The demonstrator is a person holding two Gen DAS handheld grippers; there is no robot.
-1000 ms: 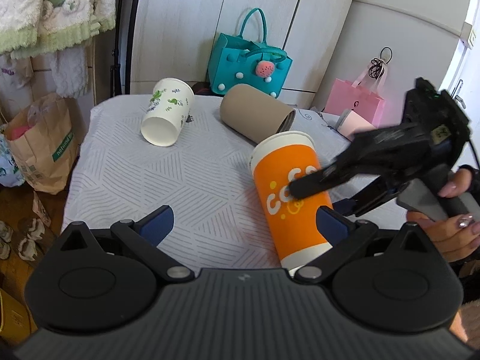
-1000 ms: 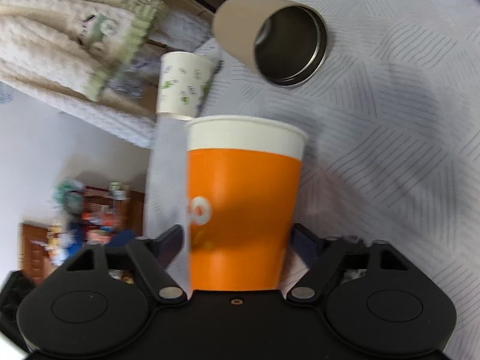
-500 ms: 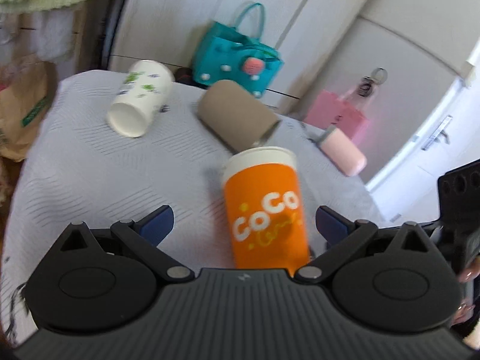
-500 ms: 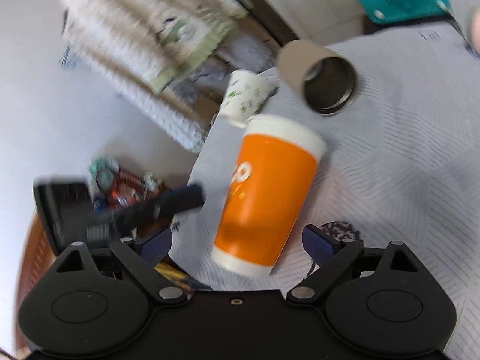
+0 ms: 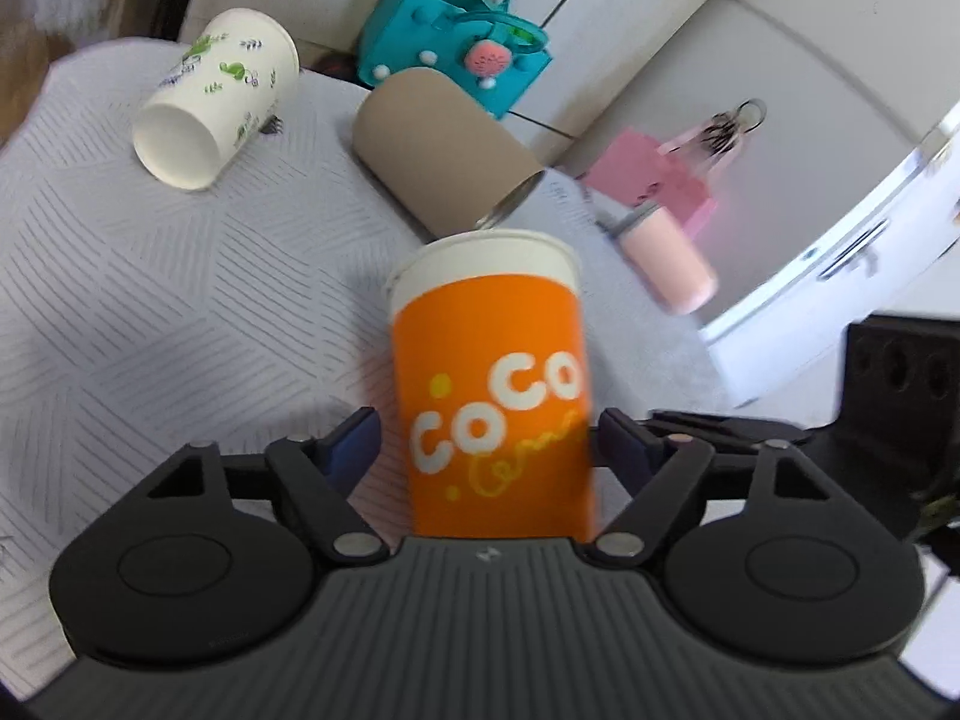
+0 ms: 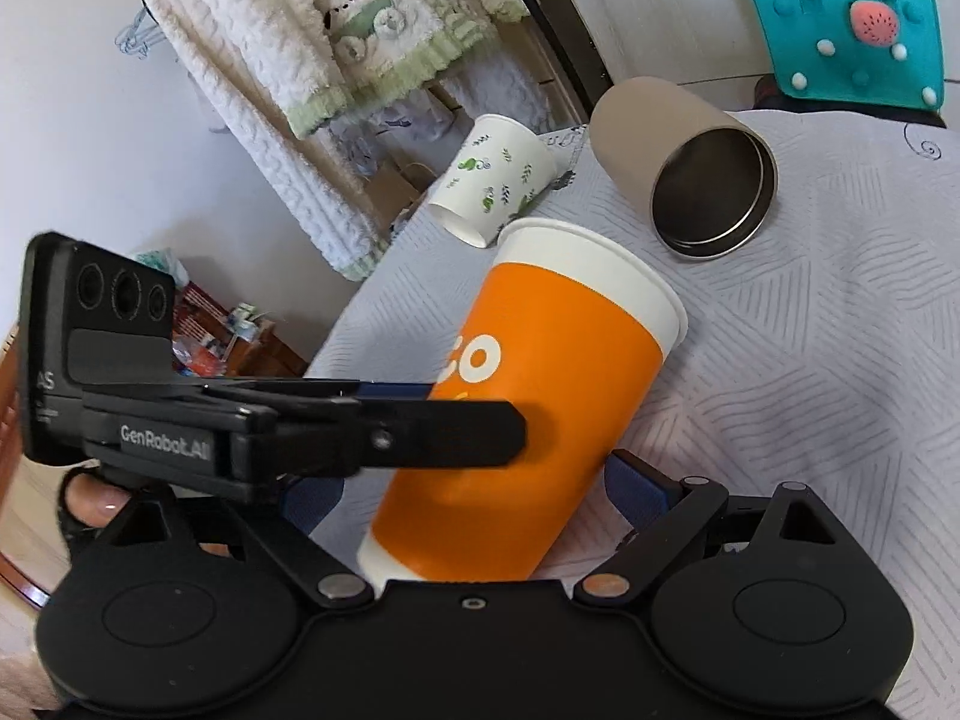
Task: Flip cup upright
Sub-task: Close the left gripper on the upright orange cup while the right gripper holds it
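An orange "CoCo" paper cup (image 5: 492,384) with a white rim sits between the fingers of my left gripper (image 5: 489,444), which have closed in on its sides. In the right wrist view the cup (image 6: 540,408) leans, rim up and to the right, base near my camera. The left gripper's finger (image 6: 432,435) presses across its side there. My right gripper (image 6: 474,492) is open, its fingers standing clear on both sides of the cup's base.
A white cup with green leaf print (image 5: 216,102) and a tan metal-lined cup (image 5: 444,156) lie on their sides on the grey patterned cloth (image 5: 150,276). A pink bottle (image 5: 669,267) lies at the right. A teal bag (image 5: 456,42) and hanging clothes (image 6: 336,54) are beyond the table.
My right gripper has let go of the orange cup and opened. My left gripper has moved in and closed around it. The cup has come more upright.
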